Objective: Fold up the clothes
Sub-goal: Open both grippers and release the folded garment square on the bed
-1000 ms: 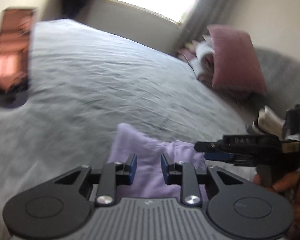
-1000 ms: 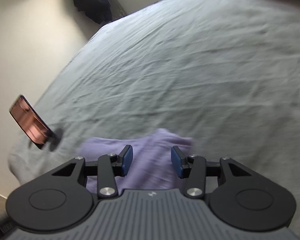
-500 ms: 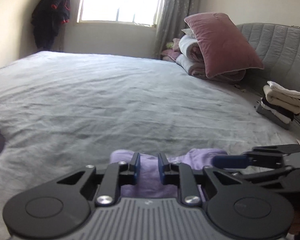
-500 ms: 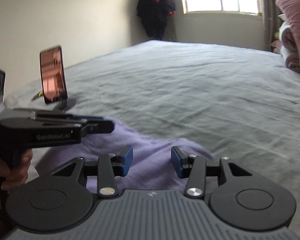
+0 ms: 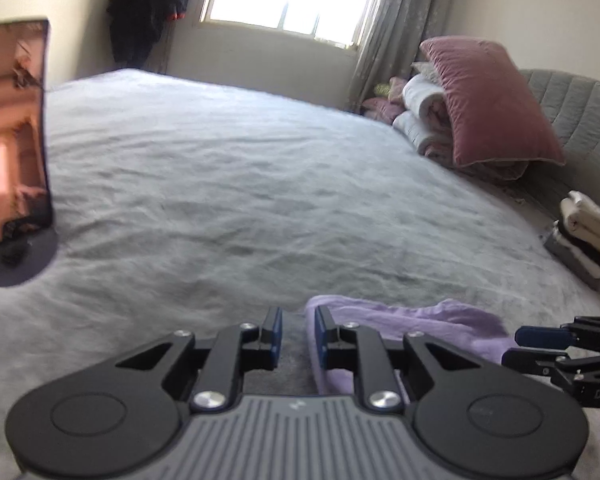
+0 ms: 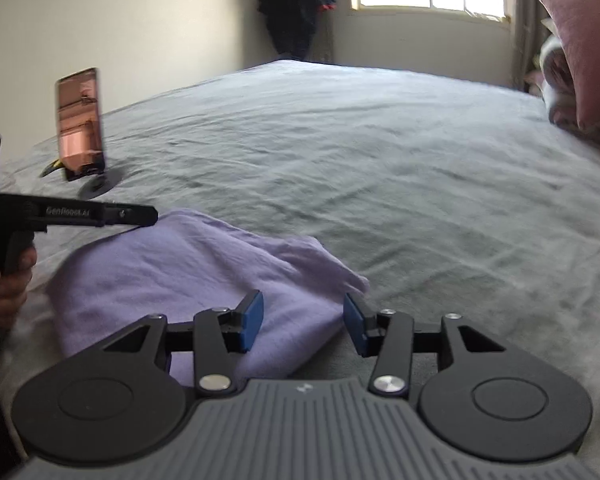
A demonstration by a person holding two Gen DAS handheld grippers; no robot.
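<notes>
Two grippers work one lilac garment (image 6: 188, 280), which lies folded and bunched on the near edge of the grey bedspread (image 6: 380, 168). Taking things from the garment's left side: the phone on its stand (image 6: 82, 124) is well beyond its left corner, and the left gripper (image 5: 296, 332) sits at its left edge, jaws spread a little with only bedspread in the gap; the cloth's edge lies against the outside of the right-hand pad (image 5: 321, 334), not between the two. Further right, the right gripper (image 6: 303, 326) has its jaws spread wide and holds nothing, with the garment's right corner lying between and under them. Right of the garment, well apart, stand a stack of folded clothes (image 5: 588, 236) and the pink pillow (image 5: 488, 100).

To do the next fold well, I judge each gripper should pinch a corner through all layers at once, lift evenly, and lay the fold down flat so the edges line up rather than dragging the bedspread.
</notes>
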